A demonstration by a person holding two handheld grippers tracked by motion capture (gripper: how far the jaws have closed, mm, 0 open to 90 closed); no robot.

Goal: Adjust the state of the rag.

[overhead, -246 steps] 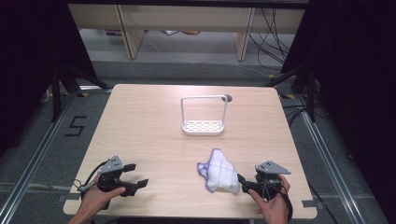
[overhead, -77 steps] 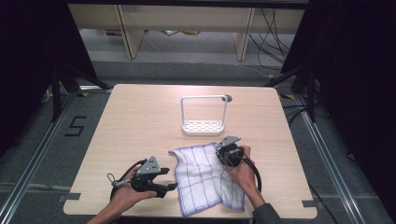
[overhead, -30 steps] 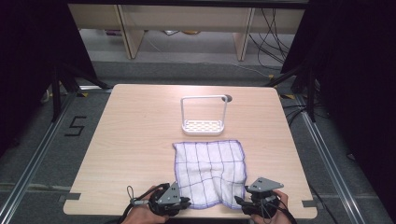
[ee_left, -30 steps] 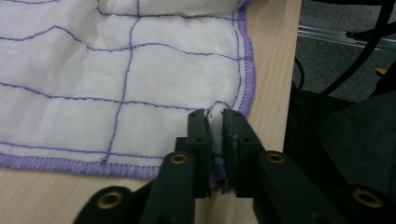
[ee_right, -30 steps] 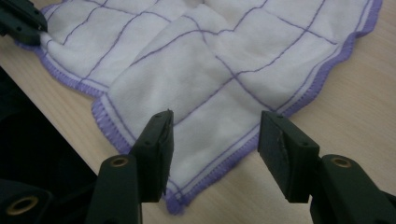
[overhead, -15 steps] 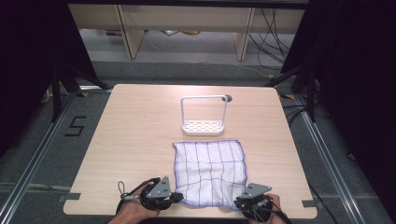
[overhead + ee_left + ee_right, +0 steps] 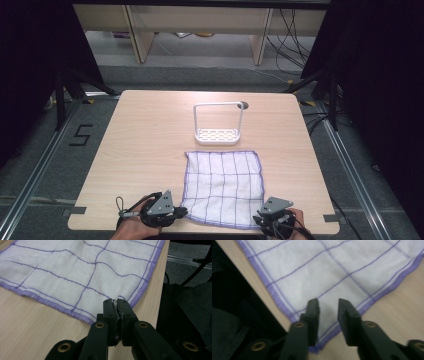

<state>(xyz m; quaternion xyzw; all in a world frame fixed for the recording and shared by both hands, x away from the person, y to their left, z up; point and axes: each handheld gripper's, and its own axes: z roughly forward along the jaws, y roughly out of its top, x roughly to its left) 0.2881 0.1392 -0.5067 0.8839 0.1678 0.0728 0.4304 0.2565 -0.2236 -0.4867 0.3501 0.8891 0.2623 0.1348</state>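
Observation:
A white cloth (image 7: 222, 185) with a purple grid and purple hem lies spread flat on the near half of the wooden table (image 7: 145, 140). My left gripper (image 7: 184, 212) is at the cloth's near left corner. In the left gripper view the cloth (image 7: 75, 272) has that corner pinched in the shut left gripper (image 7: 117, 301). My right gripper (image 7: 261, 220) is at the near right corner. Its jaws have just been opening: in the right gripper view the right gripper (image 7: 328, 302) stands parted over the cloth (image 7: 324, 265), whose corner lies flat and unpinched between the jaws.
A white wire rack (image 7: 218, 122) with a perforated base stands just beyond the cloth's far edge. A round hole (image 7: 244, 105) sits in the tabletop behind it. The table's near edge runs right under both hands.
My left gripper has shifted a little to the left with the cloth's corner, and the near edge now lies straighter. The right hand has stayed at the near right corner.

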